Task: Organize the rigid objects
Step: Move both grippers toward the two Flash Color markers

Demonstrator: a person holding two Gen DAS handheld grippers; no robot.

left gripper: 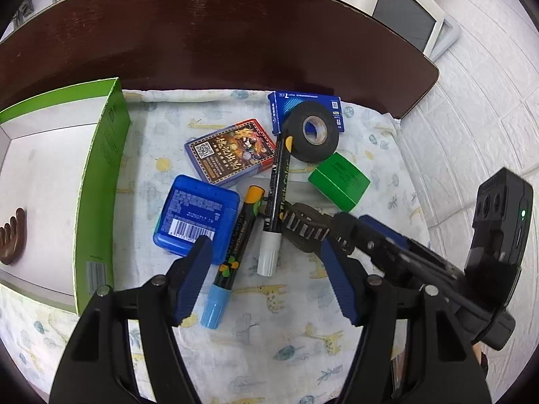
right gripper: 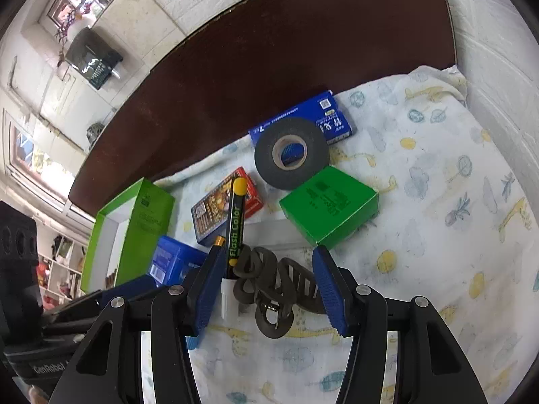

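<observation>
Left wrist view: green box (left gripper: 101,155) at left, holding only a brown comb-like piece (left gripper: 13,235). Left on the patterned cloth (left gripper: 286,330) over the bench: two markers (left gripper: 281,198), blue case (left gripper: 195,215), card deck (left gripper: 232,149), tape roll (left gripper: 313,131), blue packet (left gripper: 303,101), small green box (left gripper: 338,181), dark hair claw (right gripper: 273,289). Barely begun, by the look of it. Left hand-held gripper (left gripper: 266,286) open and empty, above the blue-capped marker (left gripper: 229,259). Right hand-held gripper (right gripper: 266,293) part open, straddling the claw, not yet clamped.
</observation>
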